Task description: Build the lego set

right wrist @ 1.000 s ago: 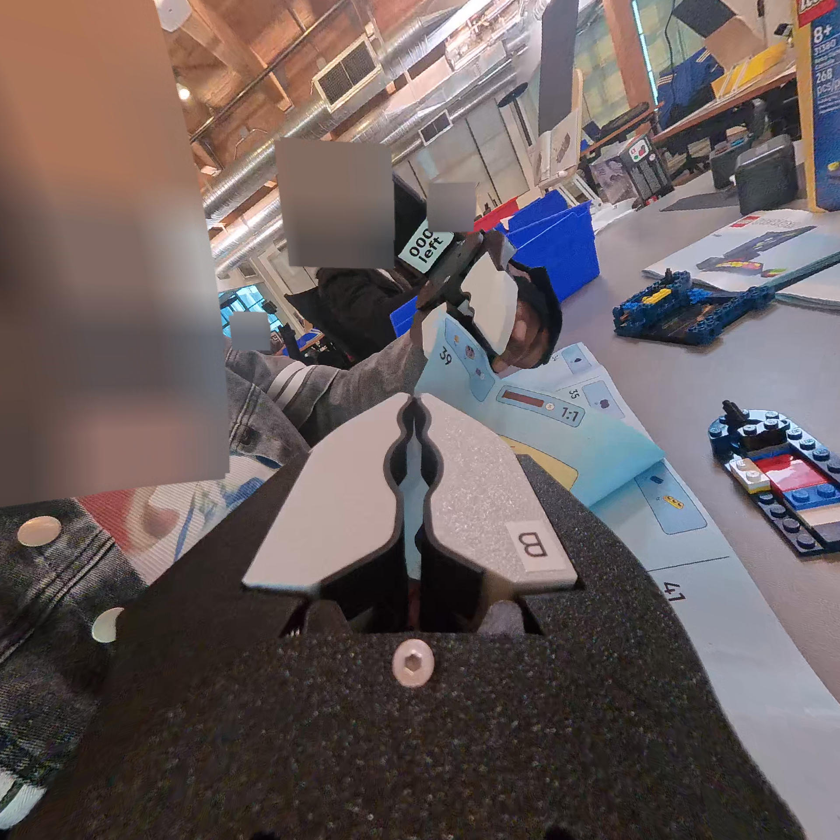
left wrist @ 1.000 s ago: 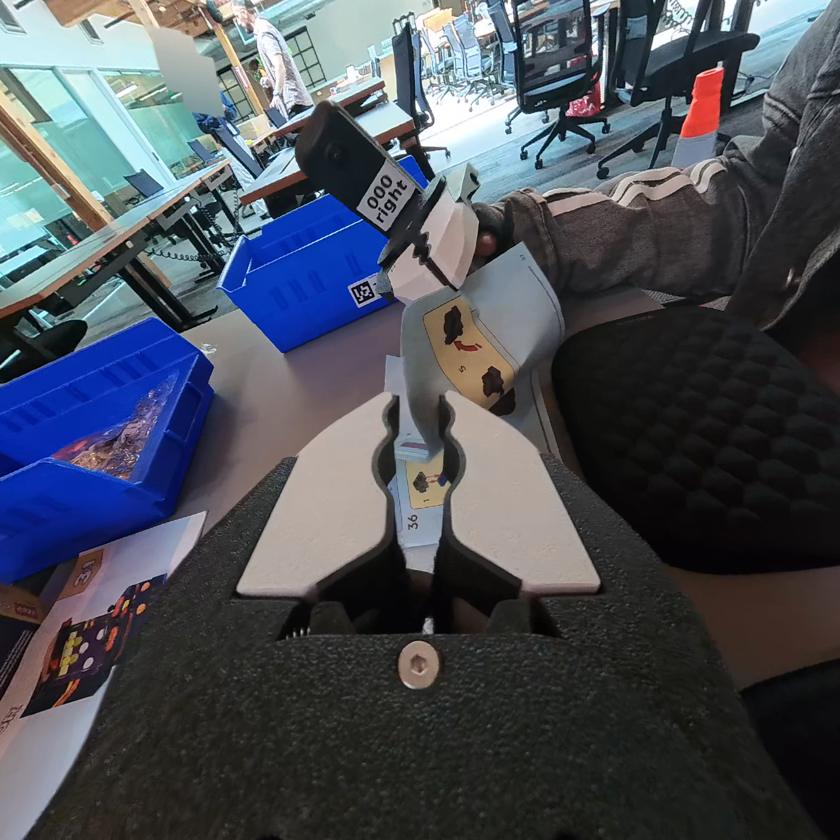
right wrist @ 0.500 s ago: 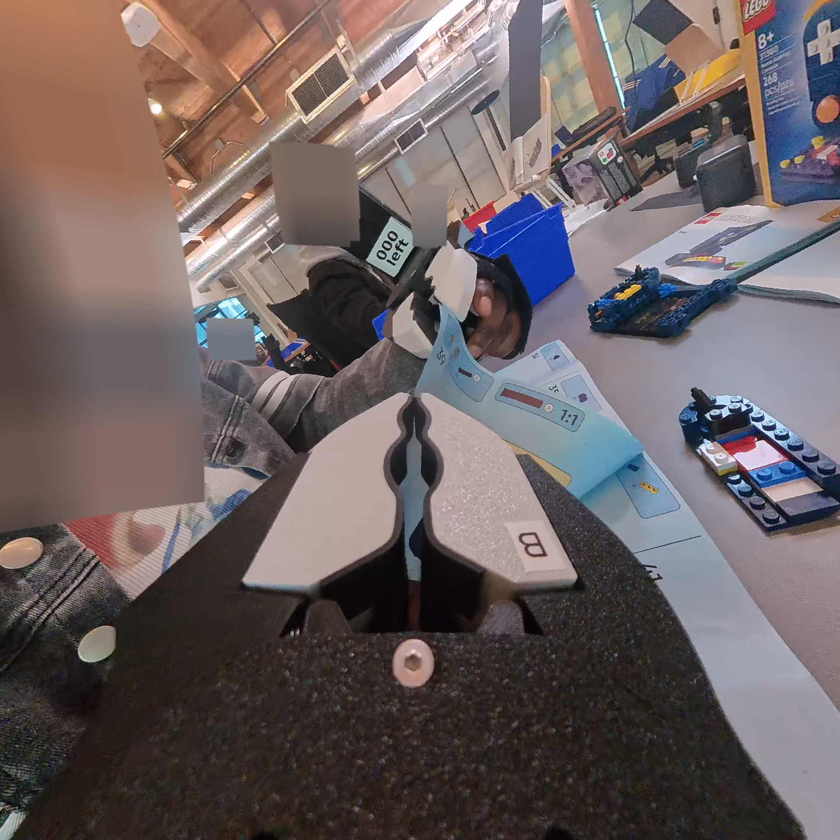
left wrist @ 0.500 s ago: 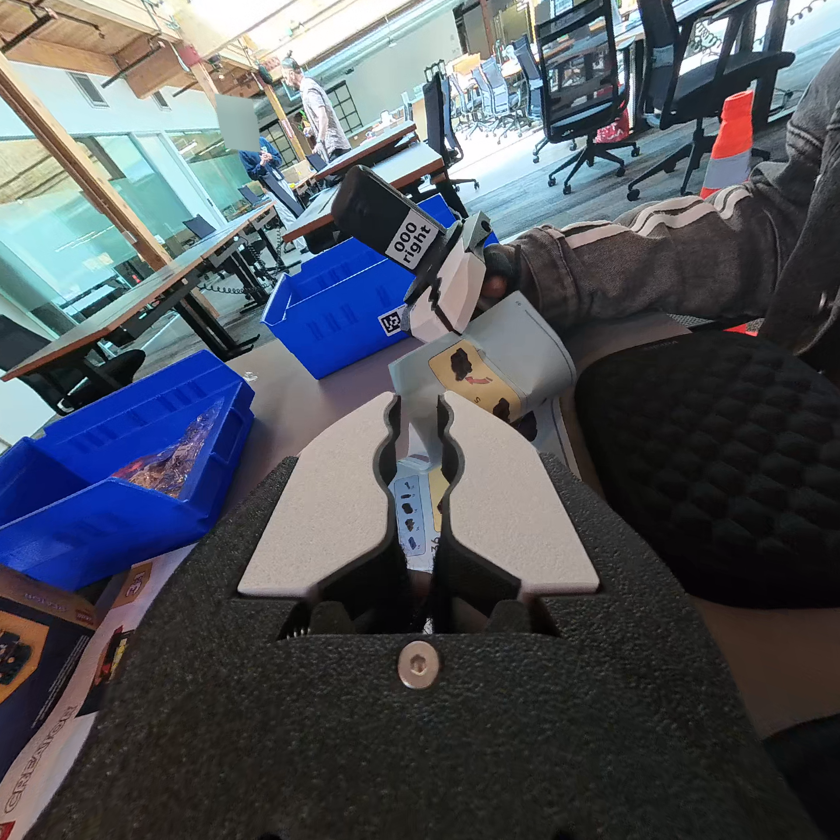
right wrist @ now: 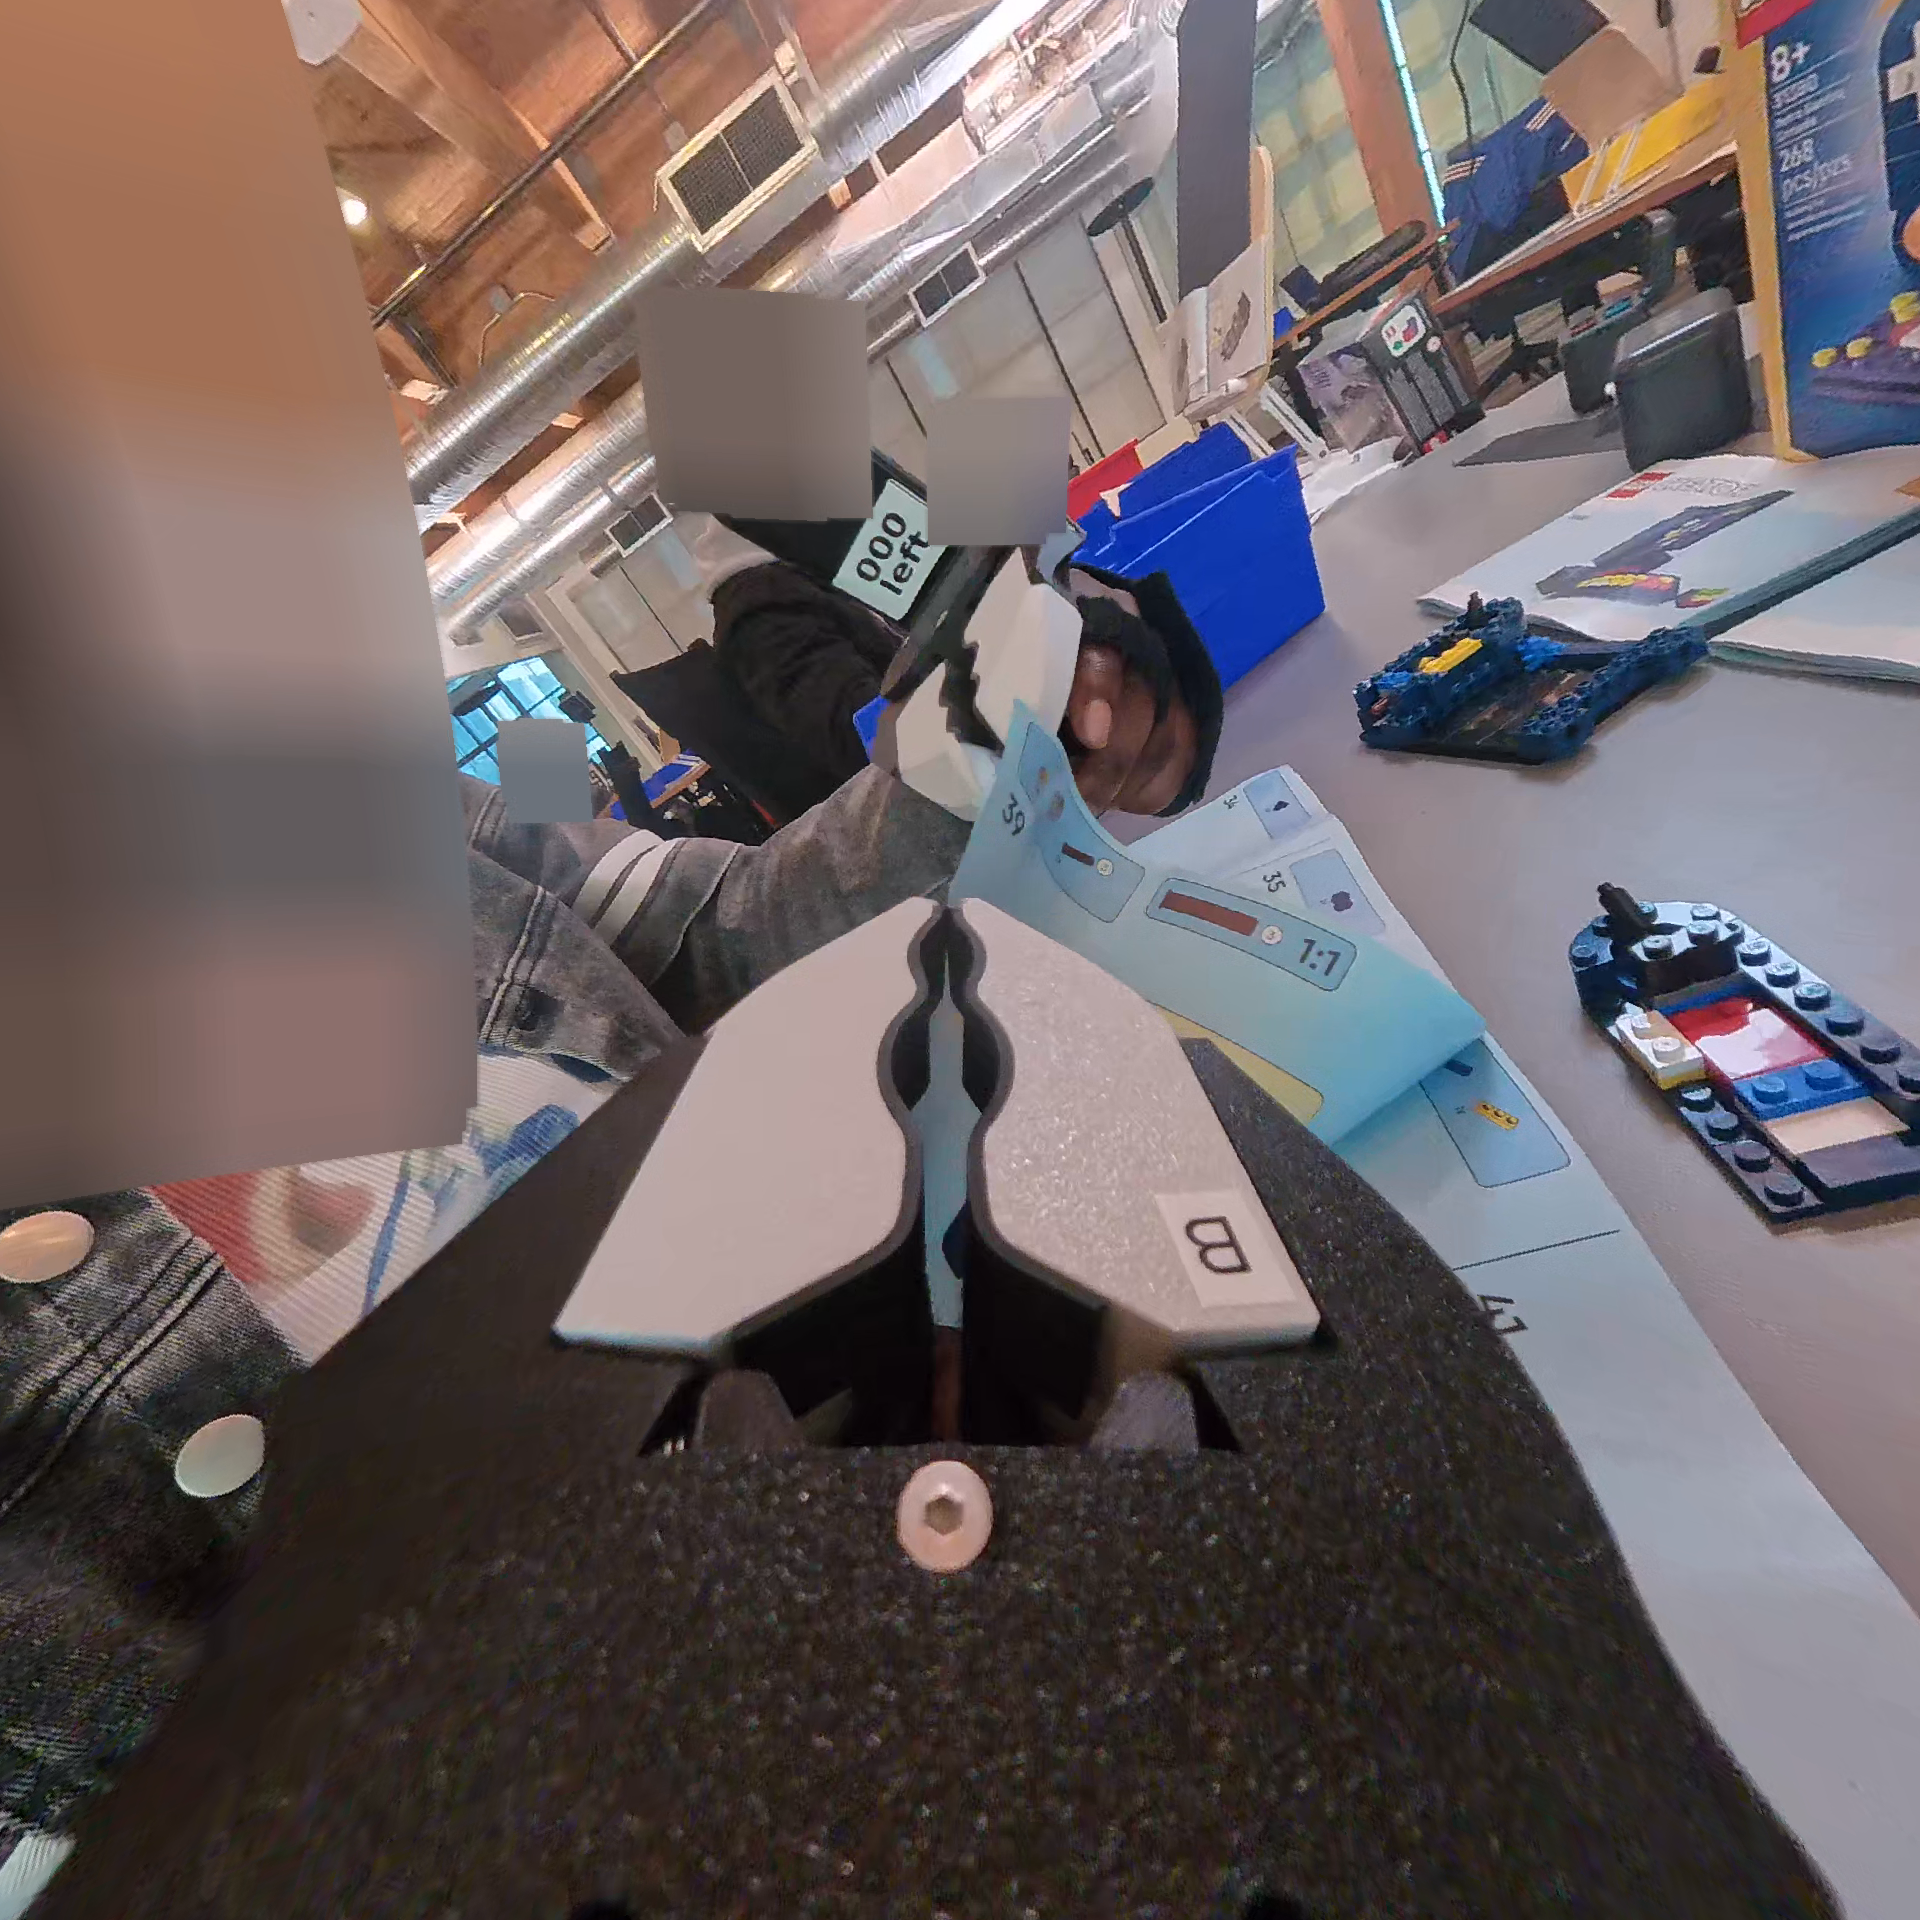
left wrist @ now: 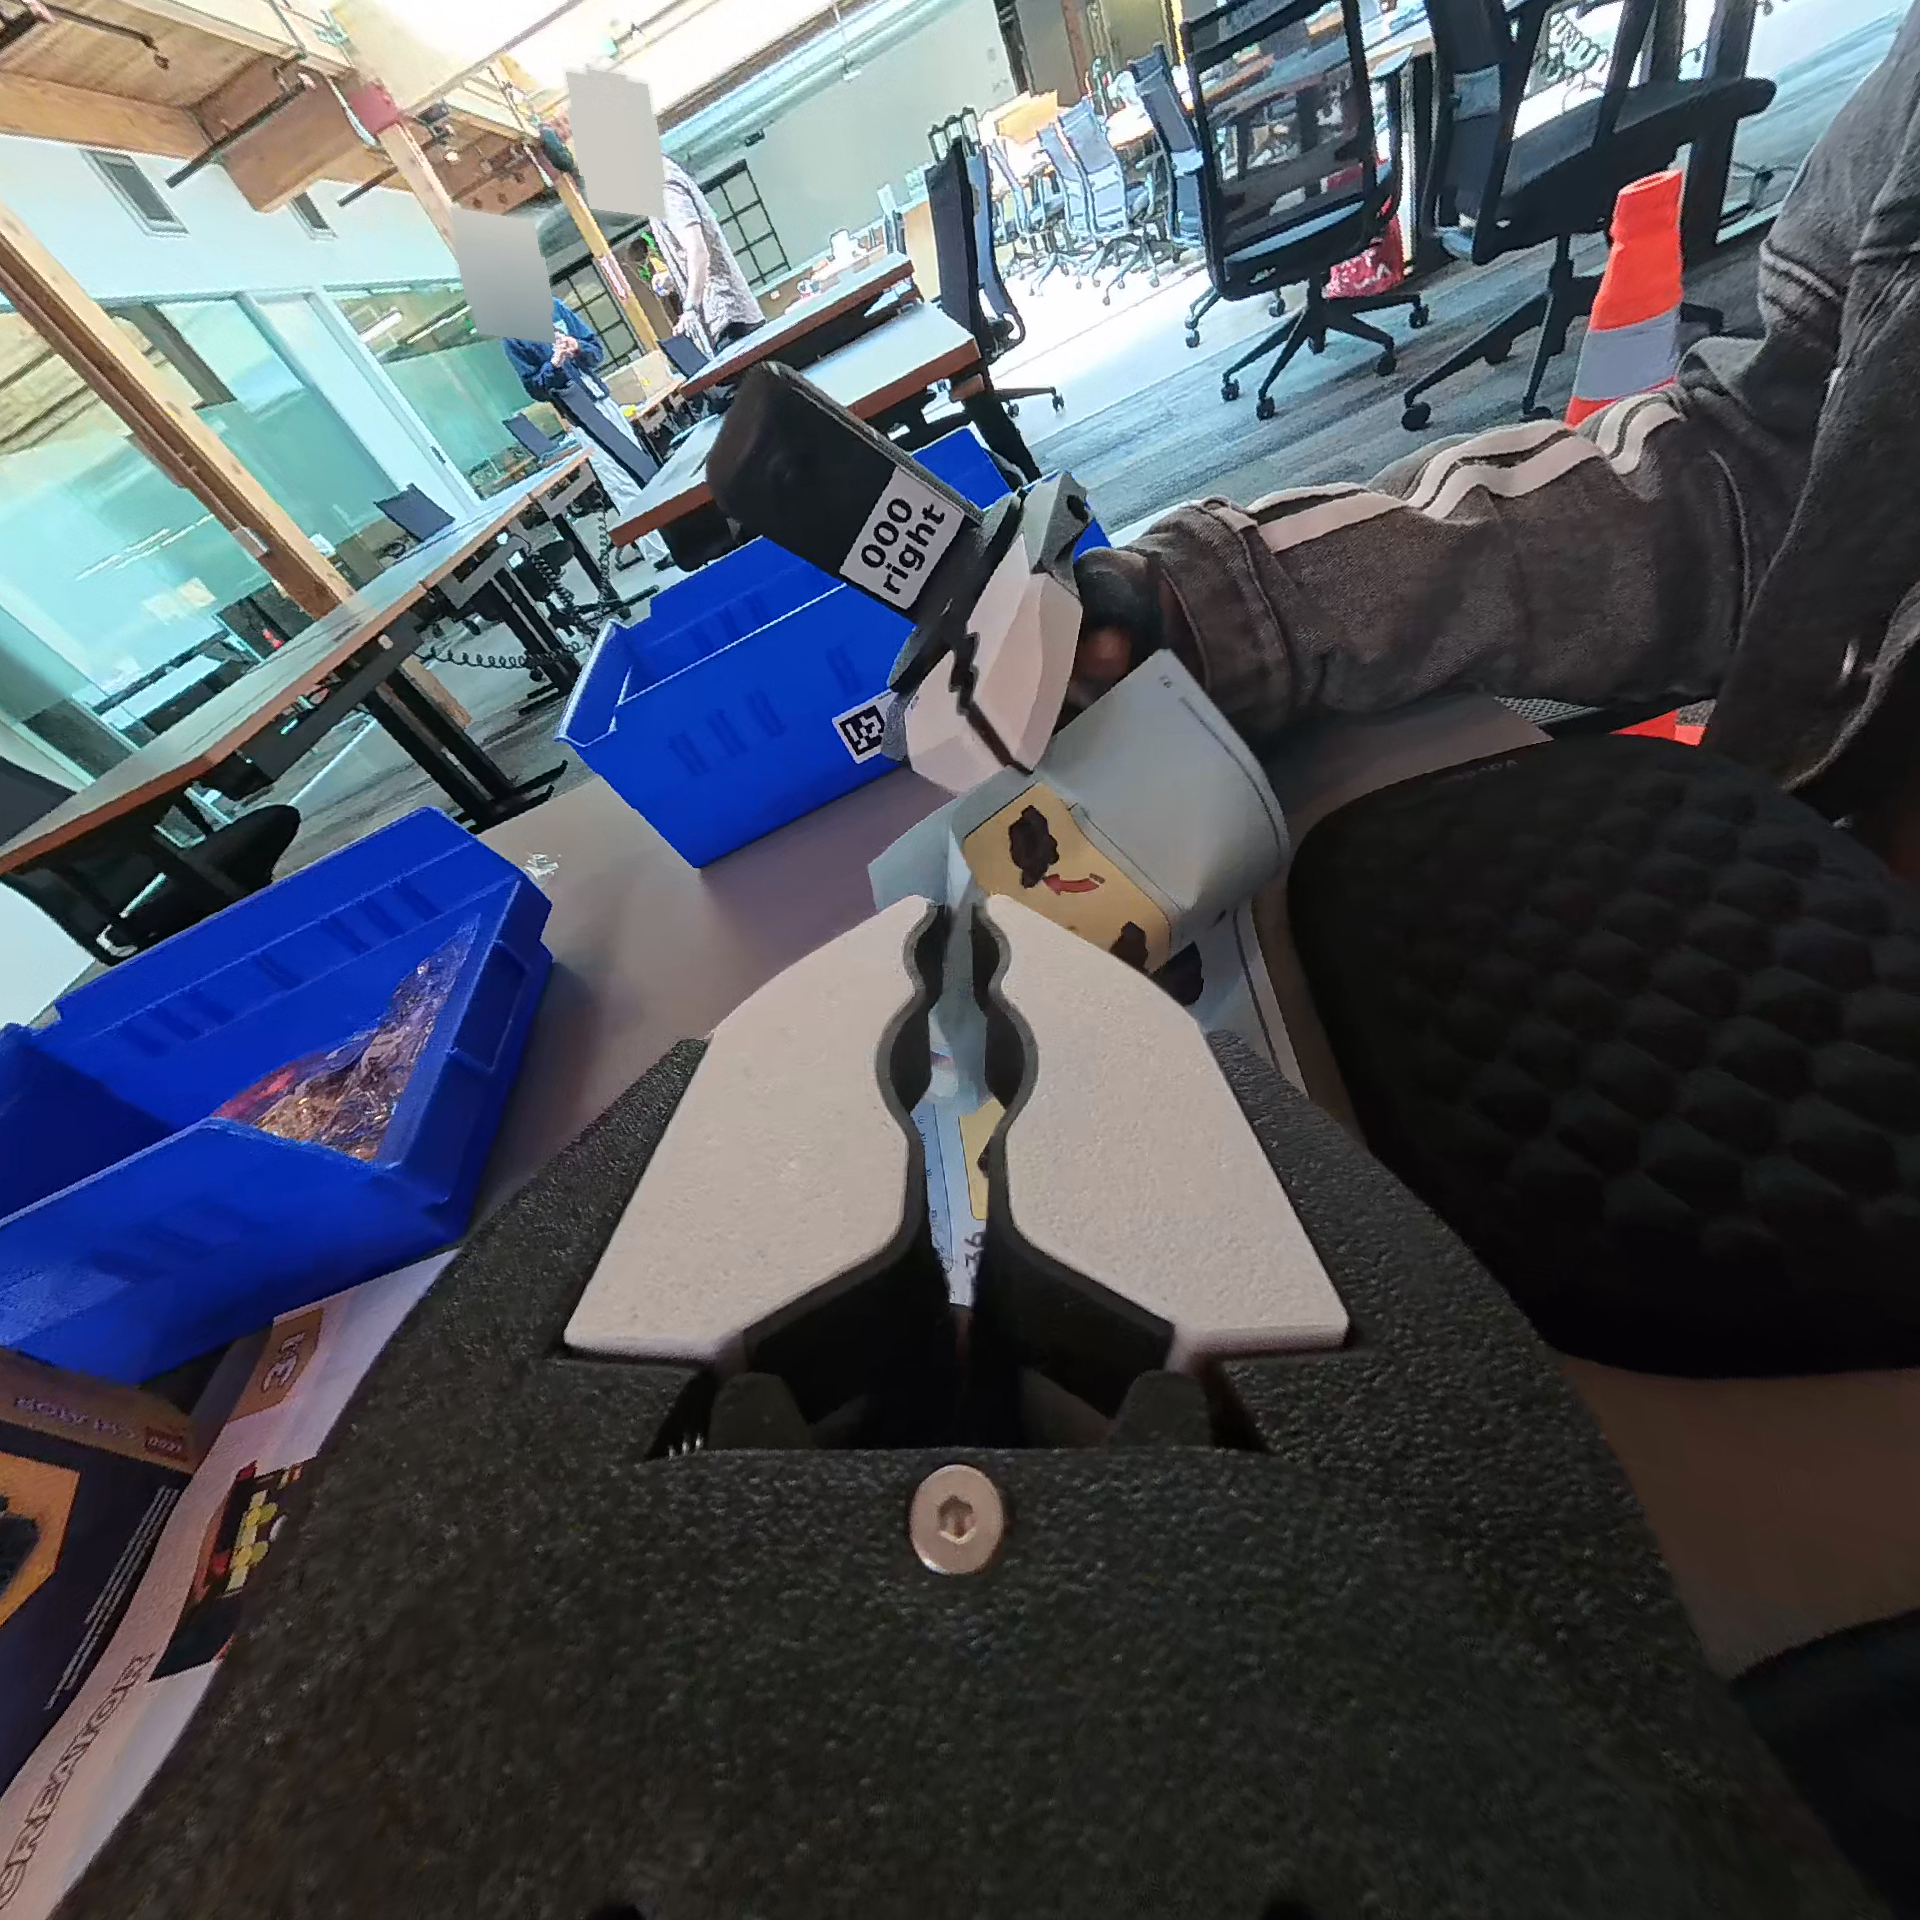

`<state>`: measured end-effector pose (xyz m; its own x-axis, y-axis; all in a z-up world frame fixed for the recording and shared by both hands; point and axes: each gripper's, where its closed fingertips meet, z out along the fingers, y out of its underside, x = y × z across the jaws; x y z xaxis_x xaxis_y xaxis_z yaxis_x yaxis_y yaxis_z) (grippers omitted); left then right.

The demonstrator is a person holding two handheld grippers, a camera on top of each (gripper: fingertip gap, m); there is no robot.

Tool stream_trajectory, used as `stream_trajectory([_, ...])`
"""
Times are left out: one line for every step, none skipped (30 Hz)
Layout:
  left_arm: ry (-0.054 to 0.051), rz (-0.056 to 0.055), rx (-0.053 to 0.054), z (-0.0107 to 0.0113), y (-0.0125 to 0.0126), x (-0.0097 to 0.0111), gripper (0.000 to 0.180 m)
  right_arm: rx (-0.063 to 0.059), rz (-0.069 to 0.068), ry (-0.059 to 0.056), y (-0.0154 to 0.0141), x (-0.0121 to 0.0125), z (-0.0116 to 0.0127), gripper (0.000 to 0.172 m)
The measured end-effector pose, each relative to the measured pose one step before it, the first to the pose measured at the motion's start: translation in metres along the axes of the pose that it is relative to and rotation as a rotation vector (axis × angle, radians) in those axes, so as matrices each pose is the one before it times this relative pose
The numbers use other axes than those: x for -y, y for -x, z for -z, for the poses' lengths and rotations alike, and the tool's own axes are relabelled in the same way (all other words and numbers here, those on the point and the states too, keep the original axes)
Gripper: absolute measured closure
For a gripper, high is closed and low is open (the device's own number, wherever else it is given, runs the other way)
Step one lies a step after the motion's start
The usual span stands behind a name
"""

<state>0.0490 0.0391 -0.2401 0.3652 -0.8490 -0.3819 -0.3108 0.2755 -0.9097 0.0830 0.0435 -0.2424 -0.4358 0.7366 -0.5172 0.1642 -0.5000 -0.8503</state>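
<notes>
- Paper booklet page (right wrist: 1226, 935) lifted and curled; we pinch it with the right gripper (right wrist: 948, 914), fingers closed.
- Left gripper (left wrist: 961, 914) nearly closed on its edge.
- Page not laid flat yet.

Left gripper (left wrist: 961, 914): pale grey fingers, black textured housing, silver hex screw at 6 o'clock | right gripper (right wrist: 948, 914): same, lettered sticker | sleeves (left wrist: 1455, 582): grey, white-striped cuffs.

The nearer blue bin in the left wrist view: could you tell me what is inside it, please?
The blue bin holds crinkled clear plastic bags with small coloured pieces. Its near wall hides the bottom.
</notes>
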Motion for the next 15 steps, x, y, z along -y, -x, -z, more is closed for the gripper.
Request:
stream_trajectory([0.0026,0.0006,-0.0016,-0.00026,-0.00022,-0.00027,0.177,0.0124,0.0022,0.0025,0.00194,-0.00037,-0.00074,0.172])
stream_trajectory([0.0010,0.0022,-0.0053,-0.00021,-0.00059,0.00004,0.179,0.0091,0.0029,-0.0028,0.00155,0.00045,-0.00047,0.172])
stream_trajectory([-0.0027,0.0010,-0.0064,0.00029,-0.00066,0.00071,0.180,0.0047,0.0049,-0.0078,0.00083,0.00123,0.00010,0.171])
stream_trajectory([-0.0054,0.0022,-0.0068,0.00046,-0.00065,0.00093,0.180,0.0046,0.0047,-0.0165,0.00106,0.00276,0.00070,0.169])
stream_trajectory([-0.0064,0.0053,-0.0034,0.00073,0.00007,0.00103,0.180,0.0051,0.0048,-0.0256,0.00128,0.00434,0.00142,0.163])
stream_trajectory([-0.0083,0.0051,0.0010,0.00077,0.00072,0.00122,0.180,0.0032,0.0057,-0.0330,0.00120,0.00565,0.00228,0.158])
stream_trajectory([-0.0079,0.0015,0.0049,0.00087,0.00106,0.00123,0.180,-0.0027,0.0074,-0.0368,0.00042,0.00640,0.00318,0.155])
stream_trajectory([-0.0046,-0.0015,0.0052,0.00083,0.00103,0.00064,0.180,-0.0139,0.0074,-0.0400,-0.00109,0.00706,0.00384,0.151])
stream_trajectory([-0.0019,-0.0011,0.0026,0.00065,0.00070,0.00024,0.180,-0.0224,0.0085,-0.0418,-0.00238,0.00729,0.00436,0.148])
stream_trajectory([0.0022,0.0011,0.0045,0.00054,0.00111,-0.00048,0.180,-0.0280,0.0120,-0.0405,-0.00305,0.00732,0.00451,0.146])
stream_trajectory([0.0051,0.0017,0.0036,0.00033,0.00086,-0.00119,0.180,-0.0287,0.0187,-0.0342,-0.00282,0.00653,0.00401,0.144])
stream_trajectory([0.0042,0.0013,0.0044,-0.00011,0.00082,-0.00138,0.180,-0.0196,0.0274,-0.0241,-0.00107,0.00516,0.00302,0.143])
stream_trajectory([0.0025,0.0003,0.0002,-0.00025,0.00011,-0.00116,0.180,-0.0109,0.0330,-0.0165,0.00068,0.00400,0.00204,0.143])
stream_trajectory([-0.0001,0.0015,-0.0051,-0.00009,-0.00058,-0.00037,0.180,-0.0081,0.0347,-0.0123,0.00115,0.00328,0.00121,0.142])
stream_trajectory([0.0001,-0.0011,-0.0082,0.00081,-0.00087,0.00015,0.180,-0.0080,0.0342,-0.0124,0.00112,0.00300,0.00088,0.142])
